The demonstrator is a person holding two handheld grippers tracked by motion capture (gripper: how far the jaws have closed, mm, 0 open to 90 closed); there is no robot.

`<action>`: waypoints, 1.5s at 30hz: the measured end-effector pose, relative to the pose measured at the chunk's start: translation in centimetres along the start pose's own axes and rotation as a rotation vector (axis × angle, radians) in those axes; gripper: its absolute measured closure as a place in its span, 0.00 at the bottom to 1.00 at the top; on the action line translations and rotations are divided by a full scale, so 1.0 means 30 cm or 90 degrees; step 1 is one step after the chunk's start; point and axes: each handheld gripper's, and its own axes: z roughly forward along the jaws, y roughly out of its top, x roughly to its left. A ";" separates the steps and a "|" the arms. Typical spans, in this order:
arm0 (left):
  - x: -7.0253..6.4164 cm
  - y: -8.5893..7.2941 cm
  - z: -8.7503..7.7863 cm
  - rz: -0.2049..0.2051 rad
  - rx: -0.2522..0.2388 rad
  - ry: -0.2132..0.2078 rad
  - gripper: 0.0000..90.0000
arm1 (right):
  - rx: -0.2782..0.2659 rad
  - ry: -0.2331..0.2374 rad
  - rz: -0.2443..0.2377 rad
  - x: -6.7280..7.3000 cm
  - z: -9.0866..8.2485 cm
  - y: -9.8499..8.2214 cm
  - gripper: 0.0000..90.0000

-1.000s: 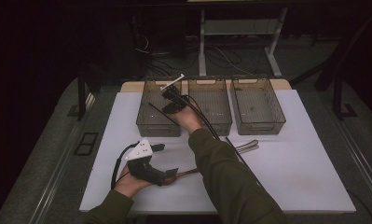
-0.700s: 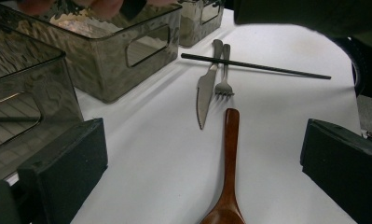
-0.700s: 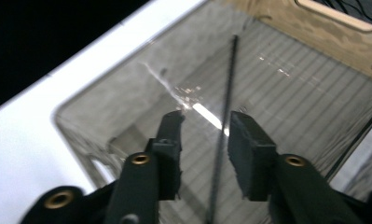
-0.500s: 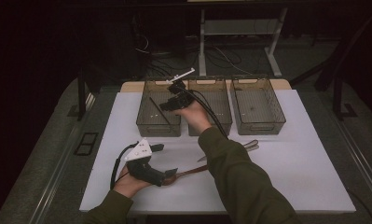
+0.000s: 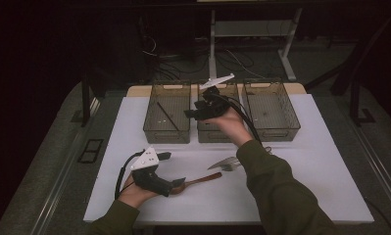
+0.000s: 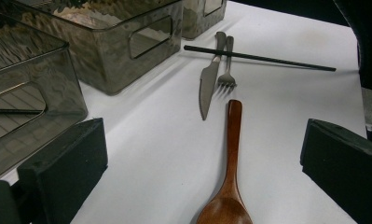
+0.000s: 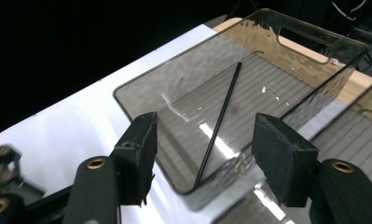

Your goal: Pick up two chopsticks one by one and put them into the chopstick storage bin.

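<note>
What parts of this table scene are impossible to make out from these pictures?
- Spoon bowl: cut off by the bottom edge in the left gripper view; in the high view the left tool covers it.
- Knife and fork handles: the high view hides them under the right sleeve.
- Second chopstick: its far end runs behind the dark sleeve in the left gripper view.
- Right bin: small specks inside, too small to identify.

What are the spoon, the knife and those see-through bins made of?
The spoon looks like wood: reddish-brown with a soft sheen. The knife seems to be metal, grey and dully reflective. The bins look like smoky transparent plastic, with glossy, rippled walls.
</note>
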 end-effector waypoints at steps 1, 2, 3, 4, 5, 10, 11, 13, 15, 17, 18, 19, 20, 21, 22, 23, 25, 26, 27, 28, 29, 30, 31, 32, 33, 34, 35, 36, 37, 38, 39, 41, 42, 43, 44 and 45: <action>-0.001 -0.001 0.000 -0.004 -0.001 -0.001 0.00 | 0.000 0.000 0.000 0.000 0.000 0.000 0.44; -0.001 -0.001 0.000 -0.003 0.001 0.000 0.00 | -0.002 0.003 -0.001 -0.001 -0.015 -0.007 0.44; -0.002 -0.001 0.001 -0.003 0.001 0.000 0.00 | -0.007 0.002 -0.003 -0.001 -0.028 -0.015 0.44; -0.002 -0.002 0.001 -0.003 0.002 0.000 0.00 | -0.012 0.002 -0.003 -0.002 -0.042 -0.023 0.44; -0.001 -0.002 0.001 -0.002 0.004 0.000 0.00 | -0.013 0.002 -0.006 -0.001 -0.069 -0.040 0.44; 0.003 -0.007 0.002 -0.005 0.008 0.004 0.00 | -0.016 0.004 -0.014 0.001 -0.125 -0.080 0.44; 0.003 -0.008 0.004 -0.005 0.007 0.005 0.00 | -0.018 0.004 -0.017 0.002 -0.139 -0.090 0.44; 0.002 -0.010 0.005 -0.004 0.011 0.007 0.00 | -0.021 0.004 -0.018 0.004 -0.167 -0.111 0.43; 0.001 -0.011 0.006 -0.003 0.014 0.008 0.00 | -0.023 0.006 -0.019 0.004 -0.194 -0.133 0.43; 0.004 -0.013 0.008 -0.006 0.015 0.009 0.00 | -0.029 0.002 -0.018 0.000 -0.217 -0.156 0.43; 0.005 -0.014 0.009 -0.007 0.014 0.010 0.00 | -0.030 0.002 -0.014 -0.002 -0.229 -0.167 0.43; 0.006 -0.015 0.008 -0.008 0.015 0.010 0.00 | -0.031 0.001 -0.013 -0.004 -0.240 -0.179 0.43; 0.008 -0.016 0.007 -0.007 0.014 0.010 0.00 | -0.032 0.002 -0.012 -0.006 -0.249 -0.190 0.43; 0.009 -0.016 0.005 -0.007 0.013 0.010 0.00 | -0.032 0.003 -0.012 -0.009 -0.259 -0.202 0.43; 0.010 -0.017 0.004 -0.007 0.012 0.010 0.00 | -0.033 0.001 -0.010 -0.009 -0.268 -0.213 0.43; 0.012 -0.018 0.003 -0.008 0.012 0.010 0.00 | -0.036 0.003 -0.012 -0.011 -0.278 -0.225 0.42; 0.013 -0.019 0.001 -0.009 0.013 0.012 0.00 | -0.038 0.004 -0.009 -0.016 -0.295 -0.249 0.42; 0.013 -0.020 0.000 -0.011 0.013 0.012 0.00 | -0.039 0.003 -0.008 -0.019 -0.303 -0.261 0.42; 0.013 -0.020 0.000 -0.011 0.012 0.013 0.00 | -0.039 0.003 -0.004 -0.022 -0.310 -0.274 0.42; 0.013 -0.020 -0.001 -0.012 0.012 0.013 0.00 | -0.040 0.002 -0.002 -0.026 -0.317 -0.285 0.42; 0.012 -0.020 -0.001 -0.011 0.011 0.013 0.00 | -0.041 0.001 0.003 -0.030 -0.323 -0.296 0.42; 0.011 -0.020 0.000 -0.013 0.012 0.013 0.00 | -0.042 -0.002 0.005 -0.033 -0.330 -0.306 0.42; 0.010 -0.020 0.000 -0.013 0.012 0.013 0.00 | -0.044 -0.001 0.008 -0.036 -0.336 -0.316 0.42; 0.010 -0.020 0.001 -0.013 0.012 0.012 0.00 | -0.045 -0.001 0.011 -0.039 -0.343 -0.325 0.42; 0.010 -0.020 0.001 -0.011 0.013 0.011 0.00 | -0.046 -0.002 0.012 -0.041 -0.349 -0.333 0.42; 0.009 -0.020 0.001 -0.011 0.014 0.010 0.00 | -0.046 -0.003 0.011 -0.041 -0.355 -0.341 0.41; 0.010 -0.020 0.002 -0.010 0.015 0.010 0.00 | -0.048 -0.004 0.012 -0.042 -0.361 -0.349 0.41; 0.010 -0.021 0.002 -0.010 0.015 0.009 0.00 | -0.049 -0.005 0.012 -0.042 -0.368 -0.358 0.41; 0.010 -0.021 0.002 -0.011 0.015 0.009 0.00 | -0.049 -0.005 0.012 -0.043 -0.375 -0.367 0.41; 0.011 -0.021 0.002 -0.008 0.015 0.010 0.00 | -0.047 -0.009 0.011 -0.044 -0.382 -0.376 0.41; 0.011 -0.021 0.001 -0.008 0.015 0.010 0.00 | -0.045 -0.013 0.007 -0.045 -0.389 -0.386 0.41; 0.011 -0.020 0.000 -0.008 0.014 0.011 0.00 | -0.043 -0.019 0.007 -0.046 -0.405 -0.407 0.41; 0.011 -0.020 0.000 -0.009 0.013 0.011 0.00 | -0.042 -0.023 0.006 -0.047 -0.414 -0.418 0.41; 0.009 -0.021 -0.001 -0.012 0.013 0.011 0.00 | -0.040 -0.027 0.004 -0.048 -0.422 -0.430 0.41; 0.009 -0.020 0.000 -0.012 0.014 0.012 0.00 | -0.039 -0.031 0.005 -0.049 -0.431 -0.442 0.41; 0.009 -0.020 0.000 -0.011 0.014 0.012 0.00 | -0.041 -0.031 0.007 -0.051 -0.439 -0.453 0.41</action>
